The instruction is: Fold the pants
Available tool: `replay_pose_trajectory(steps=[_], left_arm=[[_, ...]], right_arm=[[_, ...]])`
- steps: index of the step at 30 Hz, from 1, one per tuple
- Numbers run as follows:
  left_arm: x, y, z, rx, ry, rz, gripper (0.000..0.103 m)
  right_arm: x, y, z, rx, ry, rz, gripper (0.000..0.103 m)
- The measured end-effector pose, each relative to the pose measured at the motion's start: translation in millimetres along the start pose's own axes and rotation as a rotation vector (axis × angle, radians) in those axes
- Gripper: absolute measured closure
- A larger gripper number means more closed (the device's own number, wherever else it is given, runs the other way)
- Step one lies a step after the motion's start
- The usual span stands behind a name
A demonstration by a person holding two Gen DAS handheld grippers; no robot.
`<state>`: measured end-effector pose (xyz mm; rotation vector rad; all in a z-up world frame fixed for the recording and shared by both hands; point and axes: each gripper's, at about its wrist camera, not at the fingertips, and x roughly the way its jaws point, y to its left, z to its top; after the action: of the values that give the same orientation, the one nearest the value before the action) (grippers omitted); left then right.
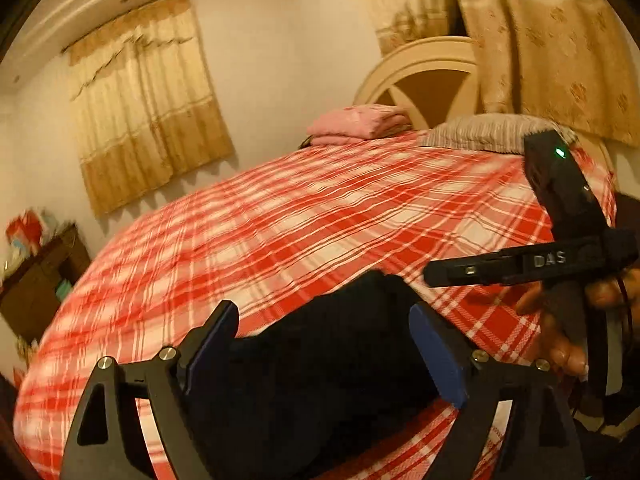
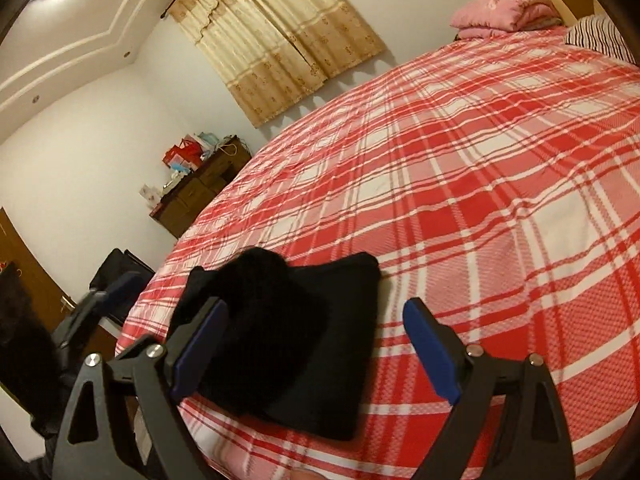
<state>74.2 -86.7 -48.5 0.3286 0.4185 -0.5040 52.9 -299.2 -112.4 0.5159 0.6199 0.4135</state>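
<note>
The black pants (image 2: 304, 344) lie folded into a compact bundle near the front edge of the red-and-white plaid bed (image 2: 460, 168). My right gripper (image 2: 316, 344) is open above the bundle, holding nothing. In the left wrist view the pants (image 1: 320, 360) lie between and below my open left gripper (image 1: 324, 340), which grips nothing. The right gripper's body (image 1: 560, 240) shows at the right of the left wrist view, held in a hand. The left gripper (image 2: 100, 300) shows blurred at the left of the right wrist view.
Folded pink bedding (image 2: 504, 12) and a striped pillow (image 2: 596, 36) lie at the head of the bed by the headboard (image 1: 432, 76). A brown dresser with clutter (image 2: 196, 192) stands by the far side. Curtains (image 2: 276, 36) hang on the wall.
</note>
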Motion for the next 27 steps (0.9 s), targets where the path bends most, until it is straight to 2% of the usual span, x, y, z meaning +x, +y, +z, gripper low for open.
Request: replay_pose_trajectory(steps=[5,8,10,12,14,15,16,17,24,27], left_arm=[[5.7,45.4,-27.8,-0.125,0.084,0.105,0.015],[14.7,74.5,-55.3,-0.213,0.162,0.157,0.015],[20.0,89.7,-71.1,-0.279,0.198,0.163,0.015],[22.9,100.4,-82.3,-0.334,0.216,0.156,0.015],[26.5,104.3,-87.9,-0.359,0.221,0.148,0.015],[27.7,103.7,-89.0,-0.359,0.224,0.15,0.015],[28.8,103.2,-89.5,-0.353,0.228,0.153,0.015],[30.8,101.2,-88.9,-0.348,0.23,0.155,0.015],[29.0,97.3,-86.1,-0.346,0.229,0.15,0.015],[33.1,98.4,-87.1,-0.352,0.241,0.15,0.015]], right_arm=[[5.8,14.9,-4.0,-0.003,0.036,0.025,0.011],[18.9,31.0,-7.6,-0.068,0.071,-0.066,0.014],[33.8,32.6,-8.8,-0.062,0.118,-0.082,0.019],[45.9,33.3,-10.5,-0.059,0.167,-0.071,0.039],[51.8,41.1,-15.3,-0.109,0.195,-0.081,0.063],[51.7,45.7,-17.9,-0.145,0.199,-0.088,0.069],[50.9,46.3,-18.3,-0.158,0.204,-0.085,0.081],[49.4,46.5,-18.2,-0.162,0.201,-0.085,0.085],[29.6,38.4,-4.9,-0.153,0.152,-0.108,0.087],[33.3,31.2,-4.3,-0.129,0.175,-0.126,0.087]])
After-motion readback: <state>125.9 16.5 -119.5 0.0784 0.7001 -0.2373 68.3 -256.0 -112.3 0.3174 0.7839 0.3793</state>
